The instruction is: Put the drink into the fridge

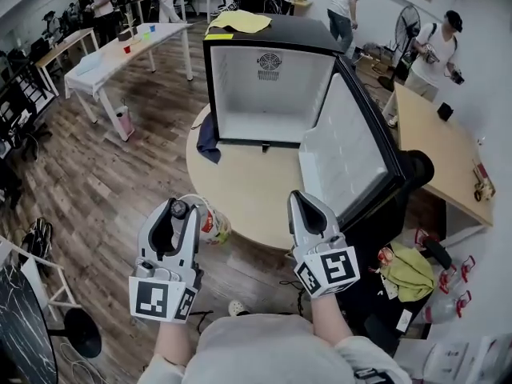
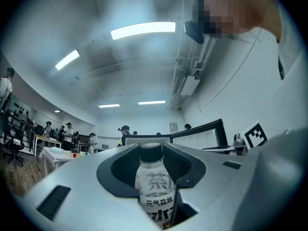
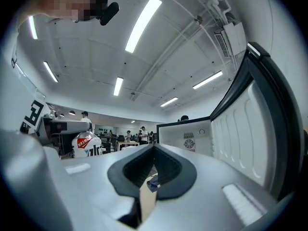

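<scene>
Left gripper (image 1: 181,209): jaws clamped on the drink (image 2: 155,186), cap up. Right gripper (image 1: 309,201): jaws apparently together, nothing between. Both hang near the table (image 1: 240,190) edge. Beyond, on it, the fridge (image 1: 272,94) stands open, door (image 1: 352,146) swung right.

Head view looks down; gripper views (low, close) share the fridge (image 1: 240,110).

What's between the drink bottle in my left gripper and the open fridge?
In the head view, only bare round table lies between the drink bottle and the fridge; a dark cloth sits just aside.
</scene>
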Demonstrator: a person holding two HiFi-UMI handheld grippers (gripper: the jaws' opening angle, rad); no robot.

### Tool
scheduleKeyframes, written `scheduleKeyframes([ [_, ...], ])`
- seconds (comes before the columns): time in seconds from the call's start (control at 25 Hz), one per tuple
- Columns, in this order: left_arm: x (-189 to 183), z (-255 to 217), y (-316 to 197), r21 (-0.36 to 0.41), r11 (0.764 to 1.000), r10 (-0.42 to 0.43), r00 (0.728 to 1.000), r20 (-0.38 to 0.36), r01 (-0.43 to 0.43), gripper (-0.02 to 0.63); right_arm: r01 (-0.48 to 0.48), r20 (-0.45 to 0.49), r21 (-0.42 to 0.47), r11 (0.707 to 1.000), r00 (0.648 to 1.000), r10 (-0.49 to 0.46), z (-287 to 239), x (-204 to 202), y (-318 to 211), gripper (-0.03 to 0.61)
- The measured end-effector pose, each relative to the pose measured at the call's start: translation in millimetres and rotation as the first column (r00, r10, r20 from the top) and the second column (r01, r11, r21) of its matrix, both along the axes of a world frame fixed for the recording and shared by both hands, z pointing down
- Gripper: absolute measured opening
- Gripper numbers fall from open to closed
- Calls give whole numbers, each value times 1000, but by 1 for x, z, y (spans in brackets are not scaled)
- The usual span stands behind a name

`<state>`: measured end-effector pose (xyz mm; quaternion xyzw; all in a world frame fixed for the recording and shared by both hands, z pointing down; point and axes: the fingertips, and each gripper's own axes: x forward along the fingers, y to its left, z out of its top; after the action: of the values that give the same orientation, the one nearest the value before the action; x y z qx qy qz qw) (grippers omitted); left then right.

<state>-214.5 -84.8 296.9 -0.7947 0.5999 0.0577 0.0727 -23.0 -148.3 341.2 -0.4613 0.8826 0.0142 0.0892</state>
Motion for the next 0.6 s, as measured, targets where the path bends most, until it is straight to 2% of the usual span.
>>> scheduleKeyframes([
  [0.24,-17,8,-26,-17,999,42,999,20,-42,153,-29,-8,-14,999,1000,29,7,-19,-18,11],
  [0.6,-21,23,-76,-42,995,90,996,-22,-90,153,-80,-32,-56,995,996,79,22,-18,-60,11],
])
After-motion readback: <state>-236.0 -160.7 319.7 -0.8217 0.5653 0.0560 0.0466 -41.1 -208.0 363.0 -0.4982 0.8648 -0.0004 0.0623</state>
